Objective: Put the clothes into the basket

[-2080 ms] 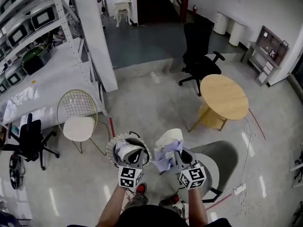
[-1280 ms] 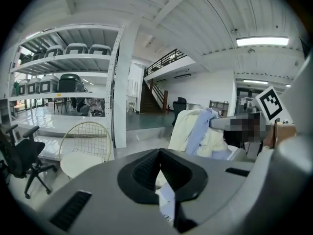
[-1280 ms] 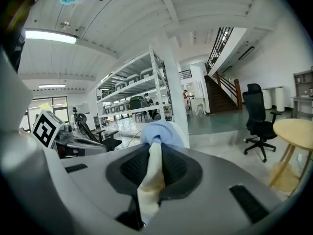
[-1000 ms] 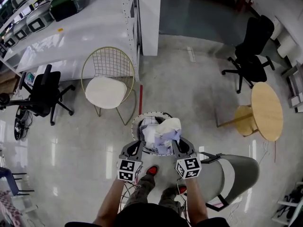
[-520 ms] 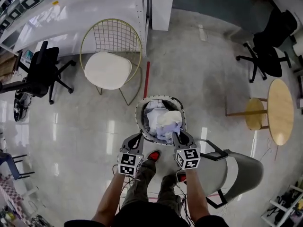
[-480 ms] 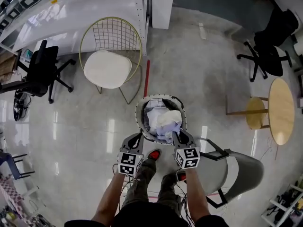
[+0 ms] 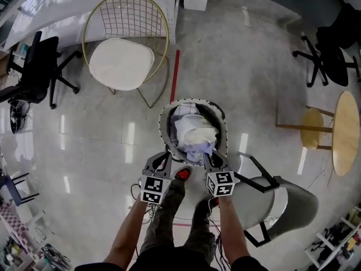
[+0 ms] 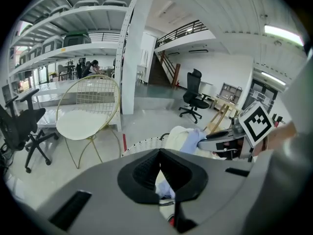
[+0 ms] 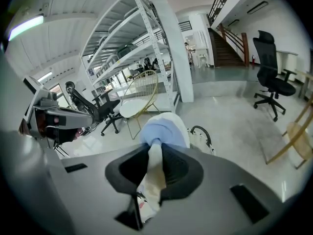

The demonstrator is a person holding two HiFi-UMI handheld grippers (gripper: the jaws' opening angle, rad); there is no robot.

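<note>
**Both claws at the near rim of the basket, clothes heaped inside**

Nearest you, just past your red shoe [image 7: 181,174], your left claw [image 7: 164,158] is closed and looks pinched on the near edge of the basket [image 7: 162,130]. Your right claw [image 7: 207,158] is clamped on a pale blue and cream garment [image 9: 155,155] that runs up into the clothes [image 7: 196,134] mounded above the rim. Whether the basket rests on the floor yet, I cannot tell. If you let go with the right claw this close to the edge, the garment could slide out over the rim, and the heap is high enough that a nudge may spill it. A tug from the left claw could tip the basket. The gold wire chair [image 7: 121,61] further off is well clear. No brand or writing can be read, only the black-and-white square markers on the claws' cubes.
</note>
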